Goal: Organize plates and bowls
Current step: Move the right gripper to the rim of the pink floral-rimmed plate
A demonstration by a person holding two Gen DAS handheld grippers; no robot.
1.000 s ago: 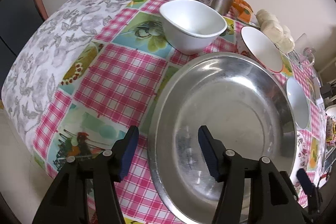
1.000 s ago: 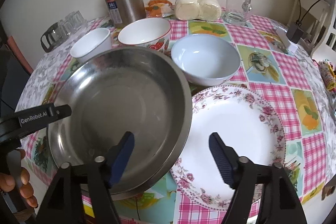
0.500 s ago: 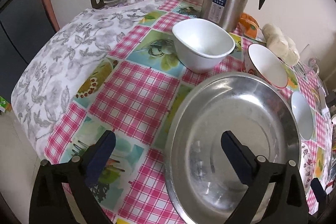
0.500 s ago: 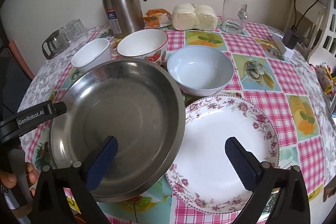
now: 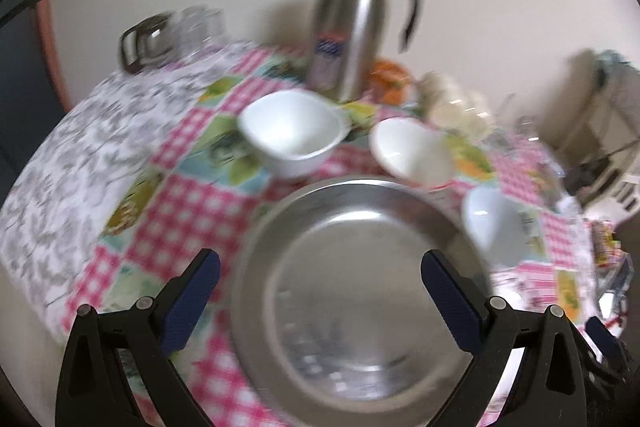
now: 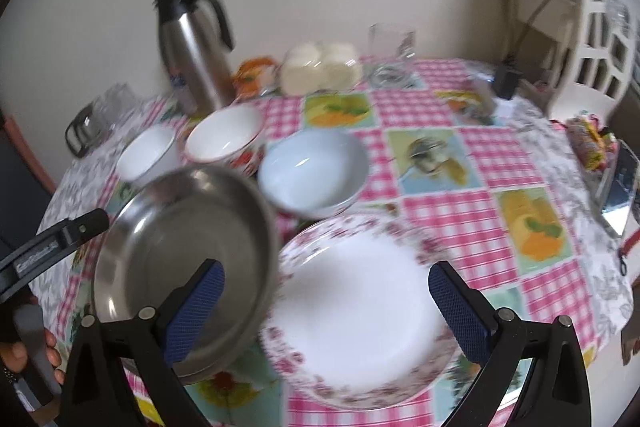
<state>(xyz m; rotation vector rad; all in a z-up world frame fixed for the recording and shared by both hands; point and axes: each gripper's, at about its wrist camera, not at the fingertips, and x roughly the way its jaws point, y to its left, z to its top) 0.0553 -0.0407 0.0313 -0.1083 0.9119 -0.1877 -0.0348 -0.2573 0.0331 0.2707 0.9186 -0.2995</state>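
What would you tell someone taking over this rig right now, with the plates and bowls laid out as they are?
Left gripper: open, holding nothing, above the steel plate.
Right gripper: open, holding nothing, over the floral plate.
The steel plate's rim seems to overlap the floral plate's left edge. Behind them stand the square white bowl, red-rimmed bowl and pale blue bowl, all separate and upright.
Done: nothing stacked yet.
Left: stack the two plates, nest the three bowls.
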